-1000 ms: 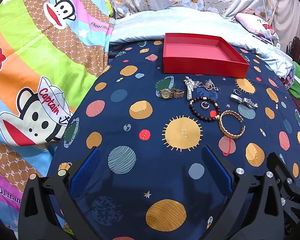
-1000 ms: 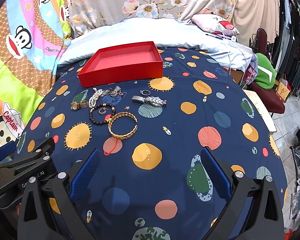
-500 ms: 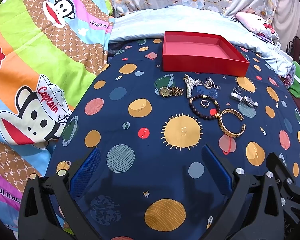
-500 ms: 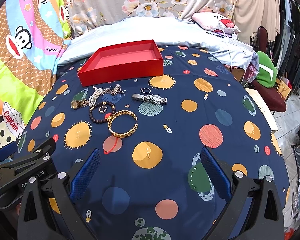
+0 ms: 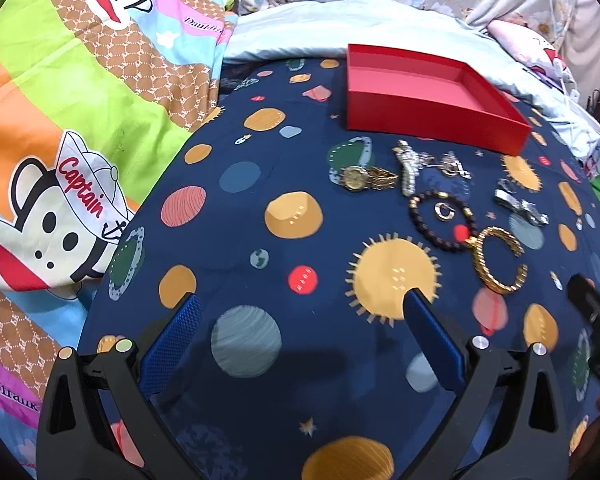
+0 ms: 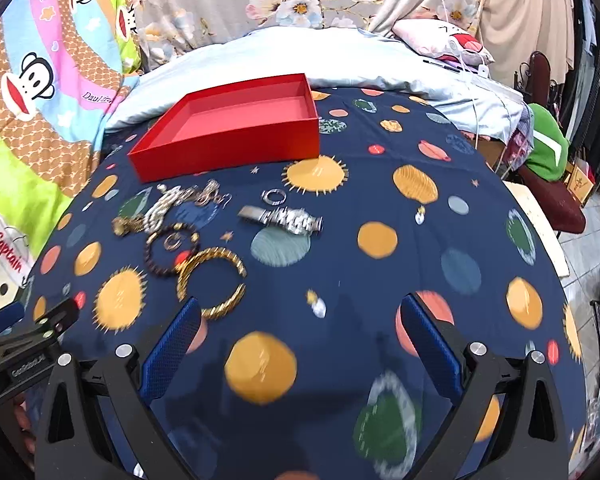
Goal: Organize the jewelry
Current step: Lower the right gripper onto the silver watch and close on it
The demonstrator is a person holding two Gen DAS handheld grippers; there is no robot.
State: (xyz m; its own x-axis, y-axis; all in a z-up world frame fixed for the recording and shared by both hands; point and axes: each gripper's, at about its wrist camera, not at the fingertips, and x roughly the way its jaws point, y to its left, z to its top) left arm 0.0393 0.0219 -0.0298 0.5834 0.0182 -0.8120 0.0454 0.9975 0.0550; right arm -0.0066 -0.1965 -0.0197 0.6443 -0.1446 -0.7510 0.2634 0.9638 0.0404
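A planet-print bedspread (image 6: 380, 236) is spread flat, serving as the work surface. At its far side a shallow red box (image 6: 228, 152) is set open and empty, presumably to receive the pieces. Just in front of it the jewelry is laid out loosely: a gold cuff bangle (image 6: 212, 280), touching a dark beaded bracelet (image 6: 172, 248), a silver watch (image 6: 288, 218), a gold watch (image 5: 366, 178). The right gripper (image 6: 300, 328) and left gripper (image 5: 300, 328) are held near the bangle, jaws spread wide, nothing grasped.

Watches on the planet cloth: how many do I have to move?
2. The gold watch lies at the left end of the jewelry cluster; the silver watch lies at its right end, just before the small ring. Neither is in the red box.
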